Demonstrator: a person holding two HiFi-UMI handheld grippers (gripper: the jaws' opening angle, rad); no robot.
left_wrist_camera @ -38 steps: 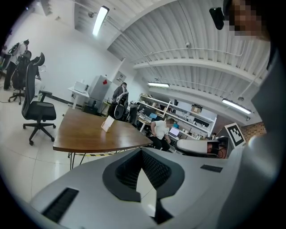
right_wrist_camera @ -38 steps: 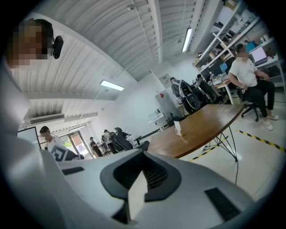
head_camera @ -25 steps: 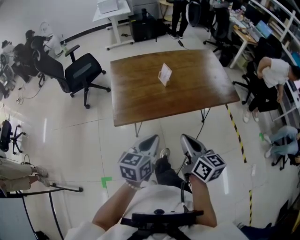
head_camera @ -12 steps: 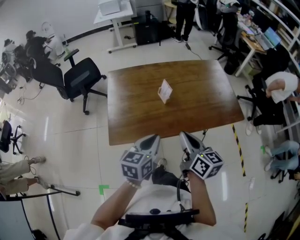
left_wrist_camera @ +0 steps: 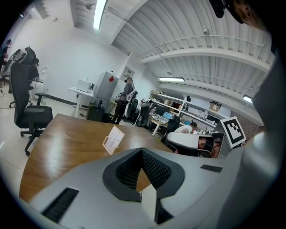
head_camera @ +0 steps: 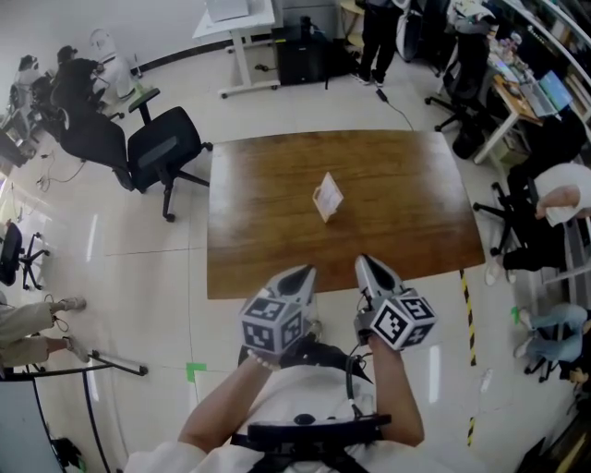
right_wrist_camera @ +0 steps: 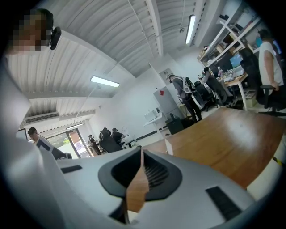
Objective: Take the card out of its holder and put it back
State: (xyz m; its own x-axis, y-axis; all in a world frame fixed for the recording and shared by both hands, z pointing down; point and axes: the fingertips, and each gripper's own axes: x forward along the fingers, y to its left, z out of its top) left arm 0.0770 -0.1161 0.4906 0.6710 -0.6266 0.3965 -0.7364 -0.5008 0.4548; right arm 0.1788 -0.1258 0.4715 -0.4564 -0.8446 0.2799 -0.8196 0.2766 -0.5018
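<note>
Jaws of the left gripper [left_wrist_camera: 142, 172]: parted by a narrow slit, released, grasping nothing, only wood grain showing through the gap. Jaws of the right gripper [right_wrist_camera: 139, 174]: opening, likewise empty, a wedge of wood visible between the ribbed inner faces.

Head view: left gripper [head_camera: 303, 273] and right gripper [head_camera: 364, 264] held side by side, tips pointing forward, hovering at the near edge of the surface [head_camera: 268, 231] and touching nothing on it. Just behind the jaws, left marker cube [head_camera: 271, 323] and right marker cube [head_camera: 404, 319], each carried on a bare forearm.

Card [head_camera: 327, 196] seated in its holder [head_camera: 320, 200], standing near the middle of the brown wooden surface, well apart from both grippers. Same card [left_wrist_camera: 113, 139] in the left gripper view: pale, printed, leaning, ahead of the jaws and slightly to their left on the surface [left_wrist_camera: 58, 138]. Right gripper view: mostly bare wood of the surface [right_wrist_camera: 223, 143] stretching away to the right.

Around the surface, pale glossy floor [head_camera: 138, 268]. Black office chair [head_camera: 162, 148] just beyond the far left corner. White desk [head_camera: 242, 17] farther back. Standing person [head_camera: 380, 32] in dark clothes beyond the far edge. Seated person [head_camera: 563, 189] in a white top off to the right. Yellow-and-black tape strip [head_camera: 467, 309] on the floor by the near right corner; green tape mark [head_camera: 194, 371] on the floor at lower left.
</note>
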